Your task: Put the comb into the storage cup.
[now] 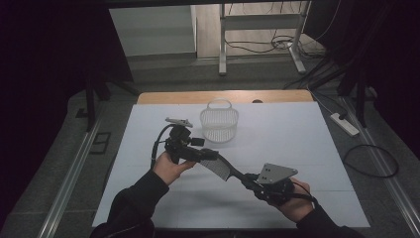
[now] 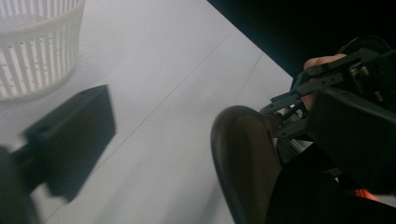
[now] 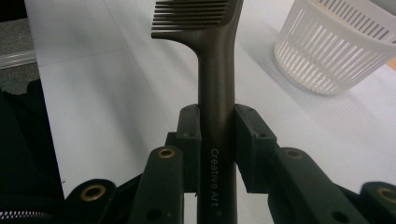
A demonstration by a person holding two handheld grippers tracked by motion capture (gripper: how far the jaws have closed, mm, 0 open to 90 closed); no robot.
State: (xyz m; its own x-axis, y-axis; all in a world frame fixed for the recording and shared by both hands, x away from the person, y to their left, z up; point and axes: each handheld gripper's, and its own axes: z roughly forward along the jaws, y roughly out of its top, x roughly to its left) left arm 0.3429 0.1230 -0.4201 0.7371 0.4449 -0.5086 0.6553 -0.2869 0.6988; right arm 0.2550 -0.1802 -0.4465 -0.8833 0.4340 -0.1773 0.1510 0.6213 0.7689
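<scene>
Comb [image 3: 215,79] count: one, dark, handle stamped "Creative Art". Right gripper [image 3: 217,135] has its two jaws clamped on the handle, one pad on each side, teeth end sticking out past the jaws. In the high view the comb [image 1: 220,167] hangs above the table [image 1: 307,144], bridging the gap between the right gripper [image 1: 246,179] and the left gripper [image 1: 210,154].

Left gripper: in its own view the comb head [image 2: 245,158] lies against the right-hand jaw, the other jaw stands well apart from it, so jaws wide, not pinching it.

Basket [image 1: 219,124] count: one, white, slotted wall, hoop handle, upright on the table just beyond the left gripper. It also shows top-left in the left gripper view [image 2: 35,46] and top-right in the right gripper view [image 3: 334,51].

Hands: two, one per gripper, dark sleeves, entering from the bottom edge. Grey three-cornered plates: two, one on each gripper.

Table: one, white top, wood strip along the far edge.
</scene>
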